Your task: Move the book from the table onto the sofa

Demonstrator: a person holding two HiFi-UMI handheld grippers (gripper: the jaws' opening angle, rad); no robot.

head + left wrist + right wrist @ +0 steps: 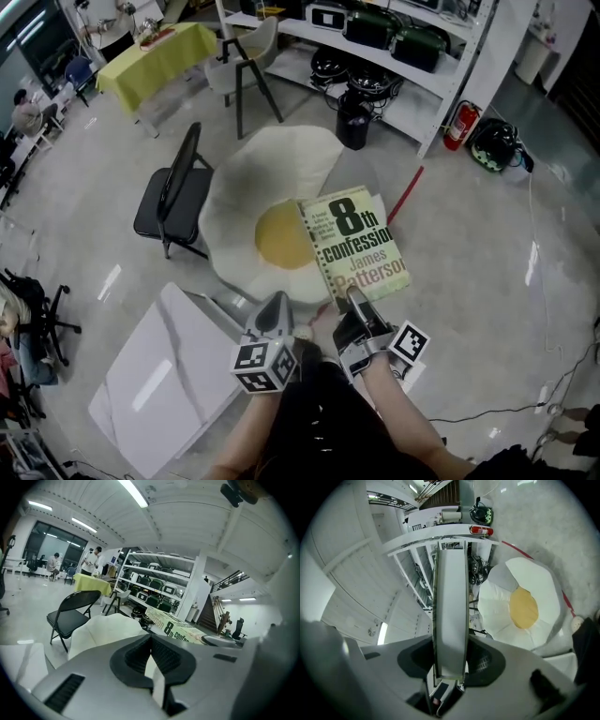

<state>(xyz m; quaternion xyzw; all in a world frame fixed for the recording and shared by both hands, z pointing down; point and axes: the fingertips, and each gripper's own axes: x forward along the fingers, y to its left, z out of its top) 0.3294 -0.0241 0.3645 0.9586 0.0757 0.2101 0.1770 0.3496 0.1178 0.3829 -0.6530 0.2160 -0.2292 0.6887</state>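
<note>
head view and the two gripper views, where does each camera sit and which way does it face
Head view: on the person's head, steeply down at book, sofa; shows forearms, left gripper, right gripper.
Left gripper view: on that gripper, across the room towards folding chair; shows shut, empty jaws.
Right gripper view: on that gripper, rolled sideways; jaws clamp the book.
Shared: book and sofa in all.

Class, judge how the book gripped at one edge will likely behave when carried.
The book juts flat from the right claw, so it is probably fairly stiff. Its thickness suggests some weight, so it may droop or pivot in that edge grip.
</note>
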